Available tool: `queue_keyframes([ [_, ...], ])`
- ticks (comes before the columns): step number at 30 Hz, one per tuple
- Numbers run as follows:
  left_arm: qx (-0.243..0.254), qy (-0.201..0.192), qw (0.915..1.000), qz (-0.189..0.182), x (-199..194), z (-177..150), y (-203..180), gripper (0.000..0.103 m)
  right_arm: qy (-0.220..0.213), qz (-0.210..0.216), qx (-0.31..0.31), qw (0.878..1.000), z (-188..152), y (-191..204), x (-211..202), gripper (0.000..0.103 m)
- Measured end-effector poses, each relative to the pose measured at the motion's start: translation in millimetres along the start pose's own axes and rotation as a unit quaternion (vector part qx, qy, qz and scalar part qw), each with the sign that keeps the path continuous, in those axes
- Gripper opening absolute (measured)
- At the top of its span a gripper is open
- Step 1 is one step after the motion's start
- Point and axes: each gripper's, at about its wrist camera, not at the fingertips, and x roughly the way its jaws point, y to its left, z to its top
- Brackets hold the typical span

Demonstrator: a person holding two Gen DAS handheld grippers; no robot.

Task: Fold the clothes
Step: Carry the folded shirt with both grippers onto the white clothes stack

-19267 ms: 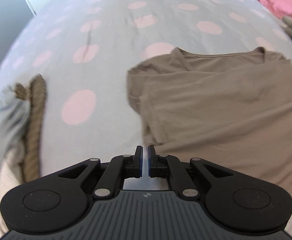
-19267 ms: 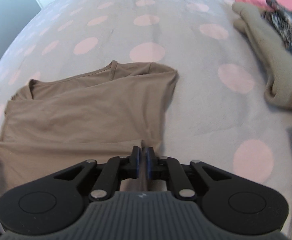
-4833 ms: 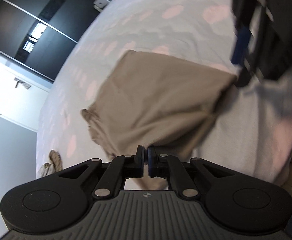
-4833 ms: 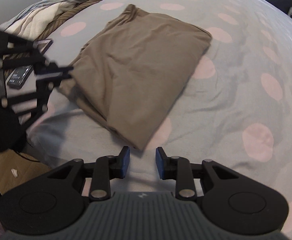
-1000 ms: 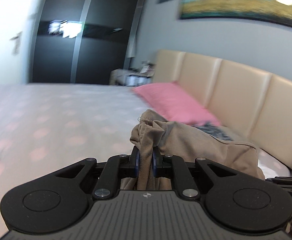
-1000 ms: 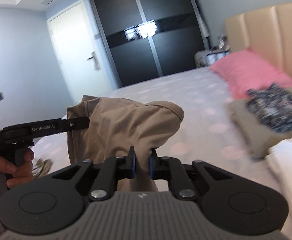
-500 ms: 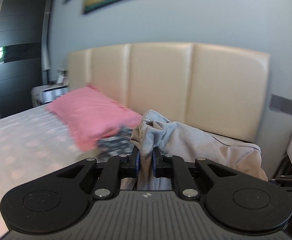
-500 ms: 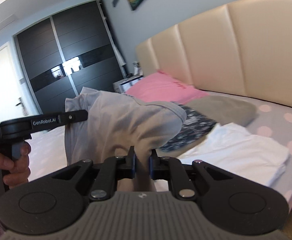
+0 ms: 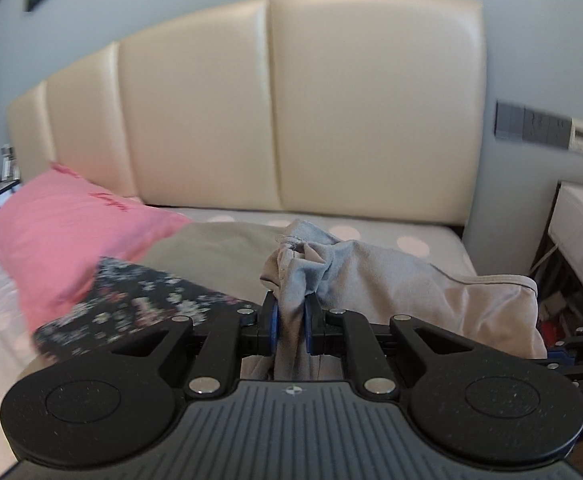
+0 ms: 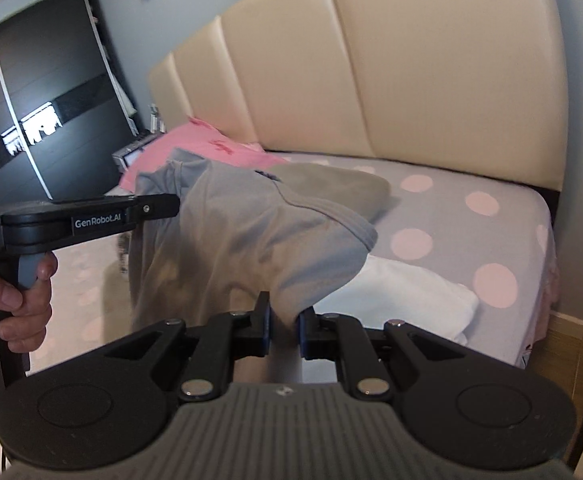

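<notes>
My left gripper (image 9: pixel 290 322) and right gripper (image 10: pixel 282 330), jaws pinching the soft folded shirt (image 10: pixel 243 236) at frame centre, lifted over the dotted bed (image 10: pixel 471 216), padded headboard (image 9: pixel 331 100) above.

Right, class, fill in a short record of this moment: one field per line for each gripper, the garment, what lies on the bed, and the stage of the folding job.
left gripper: shut on folded shirt, bunched between its pads
right gripper: shut on the shirt's other end
shirt state: folded, held in the air between both grippers
on the bed: pink pillow, patterned garment, grey-green folded item, white folded item
stage: shirt not yet set down
</notes>
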Motion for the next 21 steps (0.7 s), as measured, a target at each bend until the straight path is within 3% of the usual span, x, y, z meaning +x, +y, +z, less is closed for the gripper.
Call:
queue_keyframes([
  [5, 0.009, 0.035, 0.9992, -0.013, 59, -11, -1, 0.011, 0.033, -0.043, 0.0, 0.999, -6, -22, 38, 0.014],
  [12, 0.004, 0.084, 0.9964, -0.011, 110, -33, -2, 0.012, 0.103, -0.059, 0.051, 0.992, -7, -53, 88, 0.015],
  [14, 0.002, 0.097, 0.9952, -0.01, 124, -40, -1, 0.014, 0.116, -0.061, 0.063, 0.989, -6, -59, 96, 0.02],
  [18, -0.006, 0.109, 0.994, -0.011, 126, -41, 5, 0.02, 0.12, -0.056, 0.113, 0.985, -8, -74, 94, 0.03],
  [21, -0.028, 0.103, 0.994, -0.021, 118, -37, 13, 0.021, 0.104, -0.044, 0.192, 0.975, -5, -96, 87, 0.033],
])
